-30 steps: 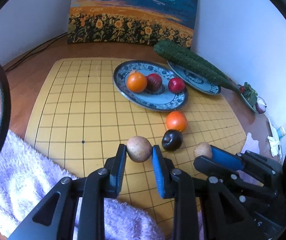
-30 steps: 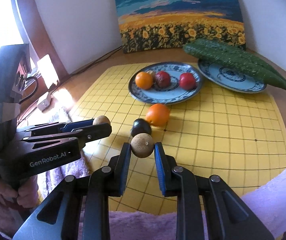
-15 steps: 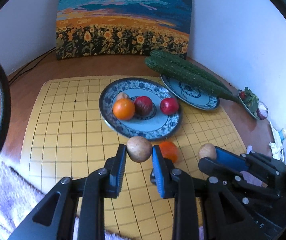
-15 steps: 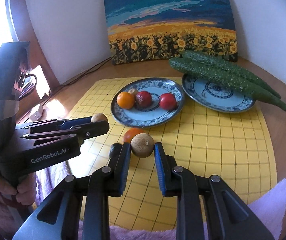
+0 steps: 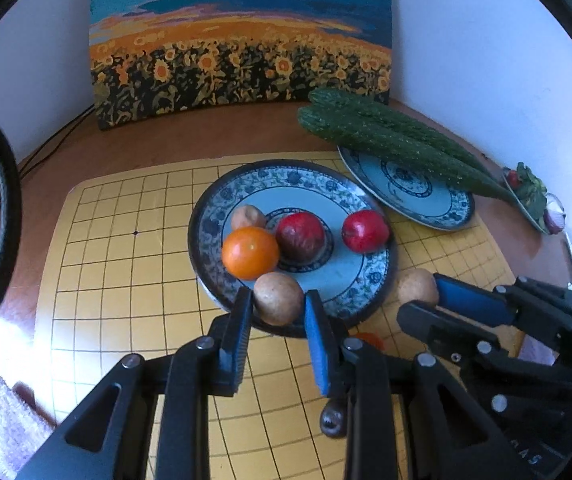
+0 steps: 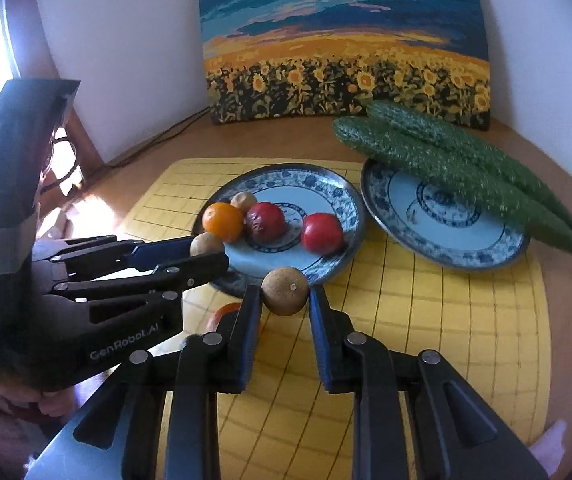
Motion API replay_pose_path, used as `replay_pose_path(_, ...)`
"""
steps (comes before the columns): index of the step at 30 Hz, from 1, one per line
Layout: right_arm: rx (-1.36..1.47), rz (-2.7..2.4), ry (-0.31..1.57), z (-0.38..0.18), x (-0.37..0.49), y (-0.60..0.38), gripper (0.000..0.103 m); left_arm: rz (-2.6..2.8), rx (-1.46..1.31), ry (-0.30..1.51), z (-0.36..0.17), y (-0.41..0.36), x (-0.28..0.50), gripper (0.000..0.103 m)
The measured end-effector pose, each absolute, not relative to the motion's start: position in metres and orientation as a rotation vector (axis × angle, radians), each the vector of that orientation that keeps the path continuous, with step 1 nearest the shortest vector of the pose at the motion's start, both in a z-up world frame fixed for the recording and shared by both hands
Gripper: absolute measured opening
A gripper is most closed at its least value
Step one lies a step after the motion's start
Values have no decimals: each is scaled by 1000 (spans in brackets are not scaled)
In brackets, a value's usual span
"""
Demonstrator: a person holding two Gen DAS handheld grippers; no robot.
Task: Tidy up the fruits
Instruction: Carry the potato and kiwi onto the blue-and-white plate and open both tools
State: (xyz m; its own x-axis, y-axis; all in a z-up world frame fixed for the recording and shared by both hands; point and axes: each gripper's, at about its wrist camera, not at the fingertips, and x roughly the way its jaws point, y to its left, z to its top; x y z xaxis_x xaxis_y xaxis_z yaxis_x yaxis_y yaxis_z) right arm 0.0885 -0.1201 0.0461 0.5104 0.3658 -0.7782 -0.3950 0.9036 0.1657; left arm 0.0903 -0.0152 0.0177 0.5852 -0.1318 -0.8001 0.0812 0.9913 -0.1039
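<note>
My left gripper [image 5: 278, 308] is shut on a small brown round fruit [image 5: 278, 298] and holds it over the near rim of the blue patterned plate [image 5: 378, 276]. My right gripper [image 6: 285, 294] is shut on a second brown round fruit [image 6: 285, 290] just before the same plate [image 6: 346, 204]. The plate holds an orange [image 5: 250, 253], a dark red fruit [image 5: 300, 237], a red fruit [image 5: 365, 231] and a small brown fruit [image 5: 247, 217]. An orange [image 5: 370, 339] and a dark plum [image 5: 333, 420] lie on the yellow grid mat, mostly hidden under my grippers.
A second blue plate [image 6: 442, 224] at the right carries two long green cucumbers [image 6: 458, 160]. A sunflower painting [image 5: 241, 40] leans on the back wall. A small dish with greens [image 5: 530, 196] sits far right. A lilac towel [image 5: 9, 420] lies at the near edge.
Both grippers have moved forward with their brown fruits, from above the loose orange and plum to the near rim of the fruit plate. The loose fruits now lie beneath the grippers.
</note>
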Motion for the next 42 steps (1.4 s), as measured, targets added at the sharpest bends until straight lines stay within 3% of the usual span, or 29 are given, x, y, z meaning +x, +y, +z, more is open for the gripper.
replay_pose_path(29, -67, 431, 920, 29, 123, -120, 26, -92, -7, 904, 7, -20, 102, 27)
replay_pose_path(38, -49, 444, 929, 30, 127, -121, 26, -113, -36, 920, 13, -18, 98, 34)
replay_pose_path(42, -32, 443, 936, 30, 128, -123, 33, -111, -42, 920, 17, -15, 96, 39)
